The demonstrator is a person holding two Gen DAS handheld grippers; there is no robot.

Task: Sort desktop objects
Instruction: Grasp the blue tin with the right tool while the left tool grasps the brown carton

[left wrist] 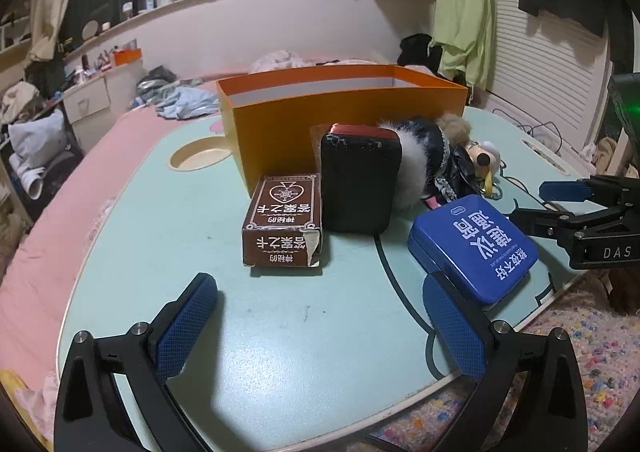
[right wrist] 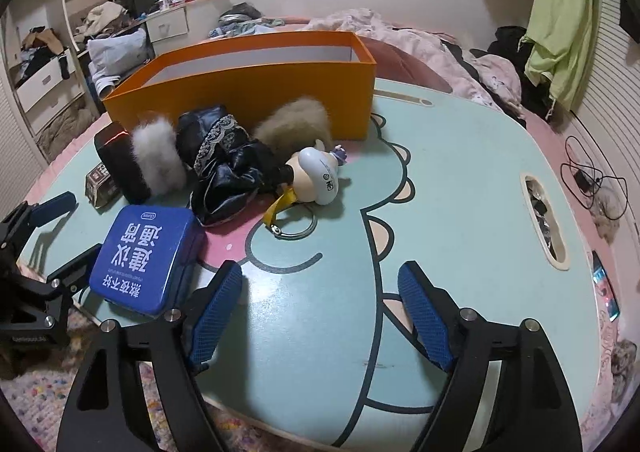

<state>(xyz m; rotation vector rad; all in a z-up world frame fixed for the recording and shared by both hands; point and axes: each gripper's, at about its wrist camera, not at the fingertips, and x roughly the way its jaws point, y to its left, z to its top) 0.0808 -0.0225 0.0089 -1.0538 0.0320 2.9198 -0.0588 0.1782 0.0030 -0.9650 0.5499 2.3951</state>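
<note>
An open orange box stands at the back of the teal lap table. In front of it lie a brown card box, an upright black case, a furry doll keychain and a blue tin. My left gripper is open over bare table just short of the card box, its right finger beside the tin. My right gripper is open and empty over the table's printed cartoon, with the blue tin to its left and the doll ahead.
A round cup recess sits left of the orange box. A slot runs along the table's right side. A phone and cables lie on the pink bedding. A speckled rug lies below the near edge.
</note>
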